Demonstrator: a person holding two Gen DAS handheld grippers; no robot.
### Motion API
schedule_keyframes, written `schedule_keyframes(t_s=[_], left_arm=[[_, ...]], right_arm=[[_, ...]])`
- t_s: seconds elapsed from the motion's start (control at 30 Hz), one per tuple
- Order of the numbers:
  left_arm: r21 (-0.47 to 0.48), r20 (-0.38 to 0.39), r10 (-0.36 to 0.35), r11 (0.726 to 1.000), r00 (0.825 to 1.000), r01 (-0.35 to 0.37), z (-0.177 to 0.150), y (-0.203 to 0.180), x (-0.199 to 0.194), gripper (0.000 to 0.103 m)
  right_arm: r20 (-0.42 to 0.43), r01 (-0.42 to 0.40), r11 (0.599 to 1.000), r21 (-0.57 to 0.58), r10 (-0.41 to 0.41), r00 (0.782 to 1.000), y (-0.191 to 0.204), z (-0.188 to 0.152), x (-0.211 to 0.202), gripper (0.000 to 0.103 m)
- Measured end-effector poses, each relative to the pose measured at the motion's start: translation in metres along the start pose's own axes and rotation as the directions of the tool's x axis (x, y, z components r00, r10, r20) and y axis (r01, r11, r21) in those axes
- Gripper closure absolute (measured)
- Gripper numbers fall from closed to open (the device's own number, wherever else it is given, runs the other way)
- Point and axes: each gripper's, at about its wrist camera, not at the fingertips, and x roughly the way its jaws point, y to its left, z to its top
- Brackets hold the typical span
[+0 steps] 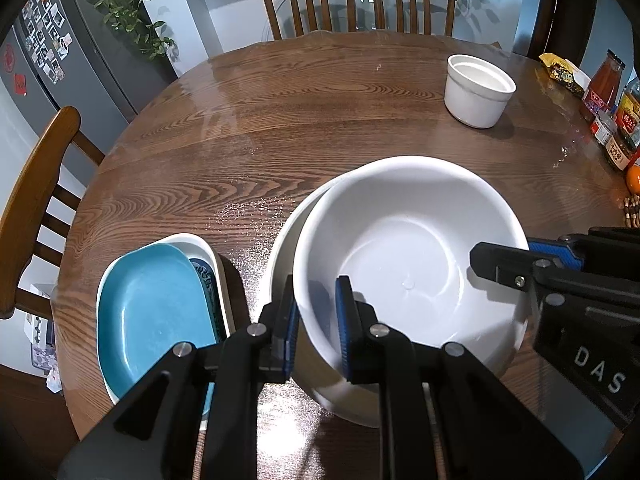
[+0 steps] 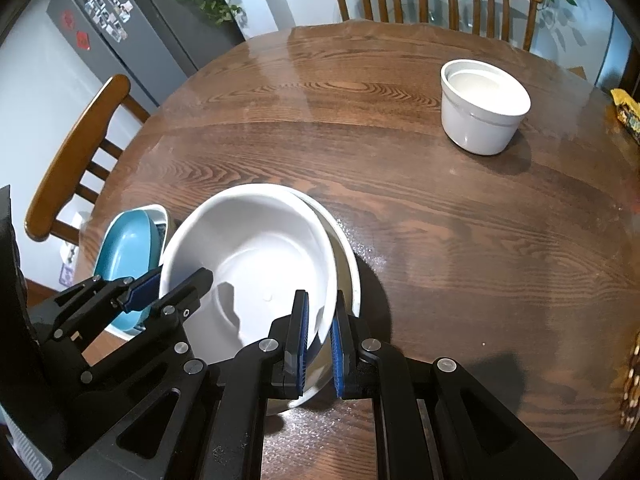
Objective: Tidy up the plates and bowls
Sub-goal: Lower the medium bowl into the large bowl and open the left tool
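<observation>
The left gripper (image 1: 318,320), at the lower centre of its own view, straddles the near-left rim of a large white bowl (image 1: 404,276), one blue pad outside the wall and one inside, clamped on it. The right gripper (image 2: 320,340) is clamped likewise on the opposite rim, at the lower centre of the right wrist view. The large white bowl sits tilted inside a second white bowl (image 2: 348,260), whose rim shows as a crescent around it. Just beside this pair, toward the lower left of the frame, a teal plate (image 1: 152,312) lies in a white oblong dish (image 1: 218,264). A small white ramekin (image 1: 478,90) stands well apart at the upper right of the round wooden table (image 1: 280,120). Wooden chairs (image 1: 308,0) ring the far edge.
</observation>
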Motion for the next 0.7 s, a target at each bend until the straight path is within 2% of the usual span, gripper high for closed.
schedule_keyframes(t_s=[0.7], left_arm=[[-0.009,0.003,-0.012,1.000,1.000,0.012,0.0005,-0.0005,-0.0020,0.084]], right_arm=[[0.017,0.027,1.000,-0.005,-0.027,0.999,-0.0002,-0.0007,-0.0053,0.092]])
